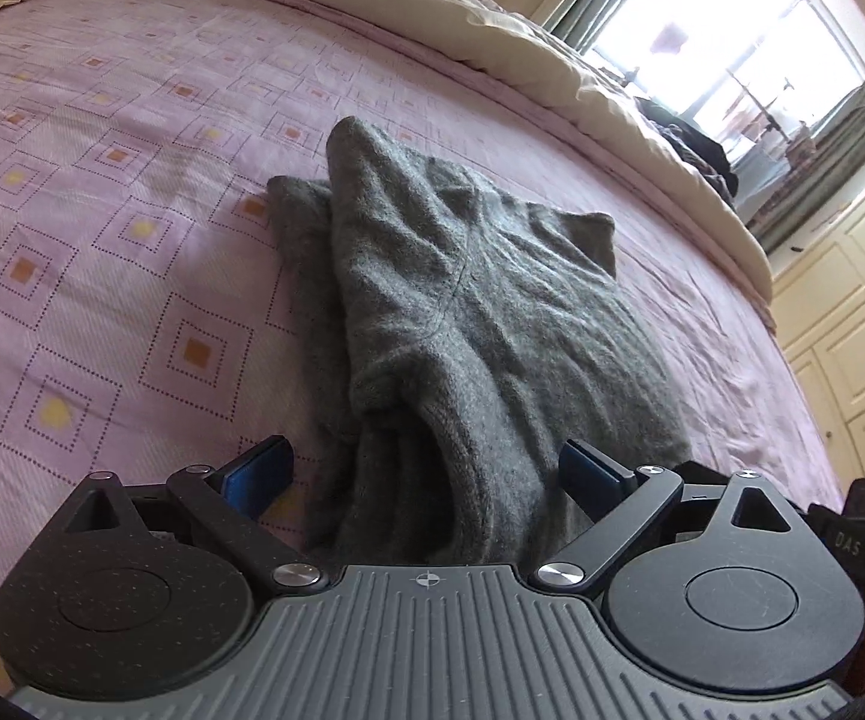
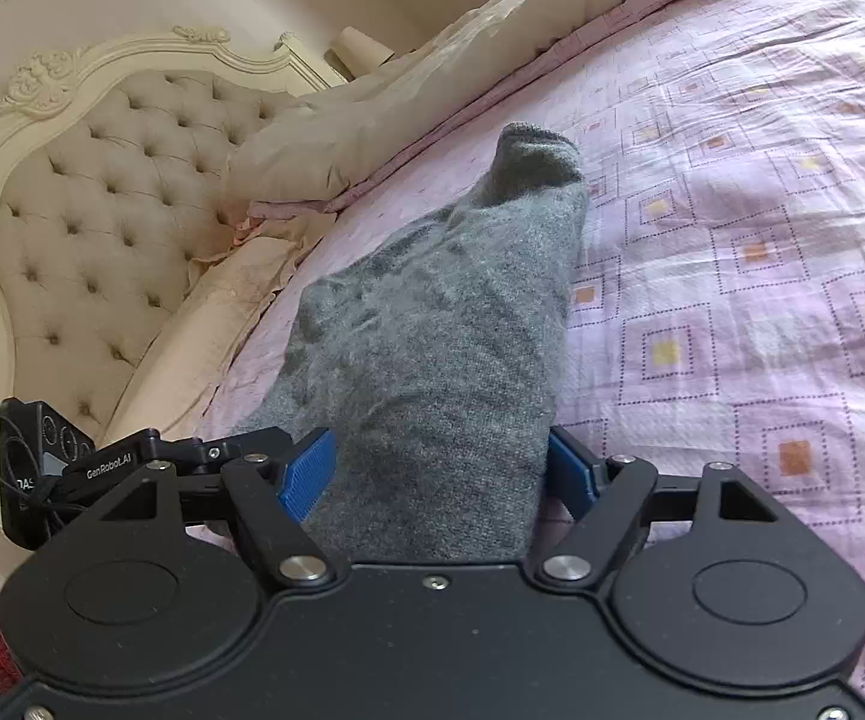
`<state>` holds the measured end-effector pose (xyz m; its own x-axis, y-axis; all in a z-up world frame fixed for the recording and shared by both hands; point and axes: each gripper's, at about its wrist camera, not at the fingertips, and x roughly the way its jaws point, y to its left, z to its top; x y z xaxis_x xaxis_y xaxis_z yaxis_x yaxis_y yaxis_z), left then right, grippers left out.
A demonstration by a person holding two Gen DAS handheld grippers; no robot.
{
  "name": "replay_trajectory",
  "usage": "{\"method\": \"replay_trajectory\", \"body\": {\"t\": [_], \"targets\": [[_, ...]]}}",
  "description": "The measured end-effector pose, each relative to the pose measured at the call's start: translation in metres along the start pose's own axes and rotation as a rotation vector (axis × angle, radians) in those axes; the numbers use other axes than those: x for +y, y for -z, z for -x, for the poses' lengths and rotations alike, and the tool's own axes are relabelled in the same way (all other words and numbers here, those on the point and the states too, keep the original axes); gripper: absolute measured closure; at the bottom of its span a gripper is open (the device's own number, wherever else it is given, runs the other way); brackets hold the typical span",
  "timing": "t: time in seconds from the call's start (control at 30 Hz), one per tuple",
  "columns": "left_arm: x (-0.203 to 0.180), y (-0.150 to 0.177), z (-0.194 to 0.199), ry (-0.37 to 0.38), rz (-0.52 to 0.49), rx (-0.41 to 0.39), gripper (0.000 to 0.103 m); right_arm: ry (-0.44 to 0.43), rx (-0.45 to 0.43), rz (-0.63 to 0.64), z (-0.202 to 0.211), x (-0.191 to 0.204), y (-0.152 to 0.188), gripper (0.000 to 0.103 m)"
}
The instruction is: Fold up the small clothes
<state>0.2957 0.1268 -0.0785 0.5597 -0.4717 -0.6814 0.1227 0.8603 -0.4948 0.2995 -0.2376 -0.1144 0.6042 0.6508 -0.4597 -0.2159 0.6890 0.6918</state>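
A grey knitted garment (image 1: pixel 462 300) lies lengthways on the pink patterned bed sheet (image 1: pixel 102 210), with one side folded over its middle. My left gripper (image 1: pixel 426 468) hovers at its near end, jaws wide apart, and the folded edge lies between the blue pads without touching them. In the right wrist view the same garment (image 2: pixel 432 360) stretches away toward the pillows. My right gripper (image 2: pixel 438 474) straddles that near end, jaws spread. The fabric fills the gap and reaches both pads, with no clear pinch visible.
A tufted cream headboard (image 2: pixel 90 210) and cream pillows (image 2: pixel 342 132) stand at the bed's head. A cream duvet (image 1: pixel 492 30) runs along the far side, with dark clothes (image 1: pixel 690 144) on it near a bright window (image 1: pixel 732 60). Cream cupboard doors (image 1: pixel 852 330) are at the right.
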Motion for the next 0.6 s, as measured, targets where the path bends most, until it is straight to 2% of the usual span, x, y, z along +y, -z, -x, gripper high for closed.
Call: {"method": "replay_trajectory", "body": {"t": [0.03, 0.1, 0.17, 0.2, 0.4, 0.6], "targets": [[0.000, -0.003, -0.003, 0.014, 0.011, -0.004, 0.008, 0.004, 0.009, -0.003, -0.001, 0.001, 0.001, 0.043], [0.001, -0.007, -0.009, 0.059, 0.034, 0.005, 0.019, 0.016, 0.024, 0.008, -0.004, 0.005, 0.003, 0.061], [-0.001, -0.008, -0.014, 0.064, 0.036, 0.030, 0.062, 0.042, 0.025, 0.031, -0.002, 0.011, 0.007, 0.064], [-0.002, -0.008, -0.015, 0.065, 0.033, 0.038, 0.068, 0.056, 0.027, 0.040, 0.001, 0.015, 0.008, 0.065], [-0.009, 0.010, 0.002, 0.079, 0.016, 0.032, 0.072, 0.064, 0.032, 0.067, 0.034, 0.034, 0.024, 0.066], [-0.021, 0.049, 0.034, 0.108, -0.008, 0.067, 0.072, 0.072, 0.079, 0.078, 0.082, 0.051, 0.068, 0.066]]}}
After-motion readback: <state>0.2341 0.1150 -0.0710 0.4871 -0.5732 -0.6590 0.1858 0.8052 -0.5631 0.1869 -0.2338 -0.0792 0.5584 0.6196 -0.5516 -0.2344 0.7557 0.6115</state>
